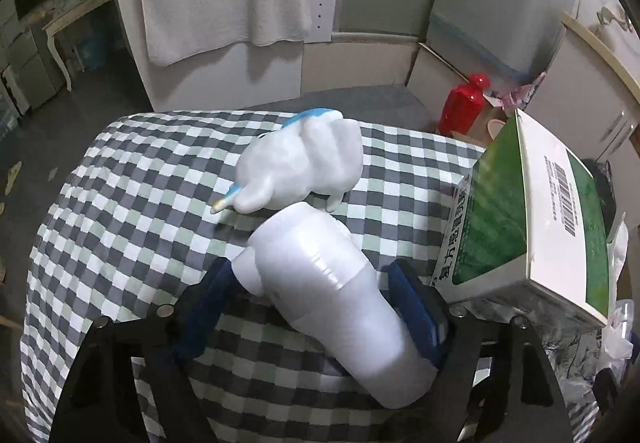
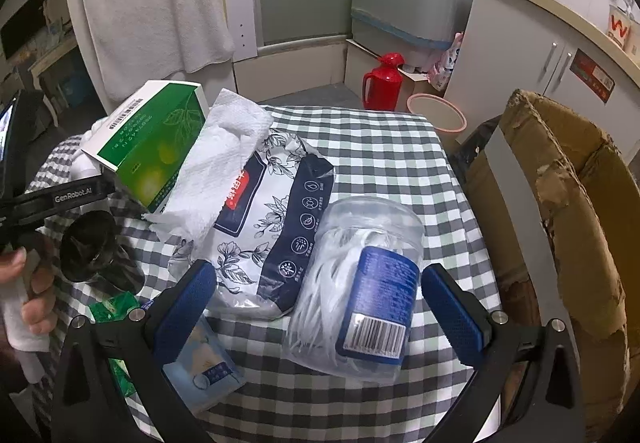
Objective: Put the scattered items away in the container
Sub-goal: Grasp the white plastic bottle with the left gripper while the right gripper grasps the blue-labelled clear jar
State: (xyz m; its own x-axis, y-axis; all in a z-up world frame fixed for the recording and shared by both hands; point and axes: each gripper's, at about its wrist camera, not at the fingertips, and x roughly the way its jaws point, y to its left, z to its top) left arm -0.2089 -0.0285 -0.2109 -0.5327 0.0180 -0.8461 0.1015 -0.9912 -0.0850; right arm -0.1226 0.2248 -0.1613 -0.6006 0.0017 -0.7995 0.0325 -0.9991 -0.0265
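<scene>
Left wrist view: left gripper point(image 1: 320, 275) straddles a white plastic bottle point(image 1: 336, 295) lying tilted on the checked tablecloth point(image 1: 132, 179). Blue pads flank the bottle's body; the right pad looks to be touching it, the left pad point(image 1: 212, 307) seems just clear near the neck. Cannot tell whether the grip is made. Bottle is smooth, glossy, cylindrical with a stepped shoulder and narrower neck; likely slippery. Judgement: the hold should settle across the wide body, not the neck, and firm up before any lift, else the bottle may roll out. White unicorn toy point(image 1: 304, 163) with blue mane lies just beyond the bottle's neck end, close enough to be nudged. Green and white carton point(image 1: 520, 219) stands tilted at the right.

Right wrist view: right gripper point(image 2: 320, 295) is spread wide, released, hovering round a clear jar of white floss picks point(image 2: 360, 283) with a blue label; pads stand apart from it on both sides. Jar lies on its side beside a floral tissue pack point(image 2: 272, 227) with a paper sheet pulled out. Small blue packet point(image 2: 204, 367) sits under the left pad. Torn cardboard box point(image 2: 560, 227), presumably the container, stands off the table's right edge.
</scene>
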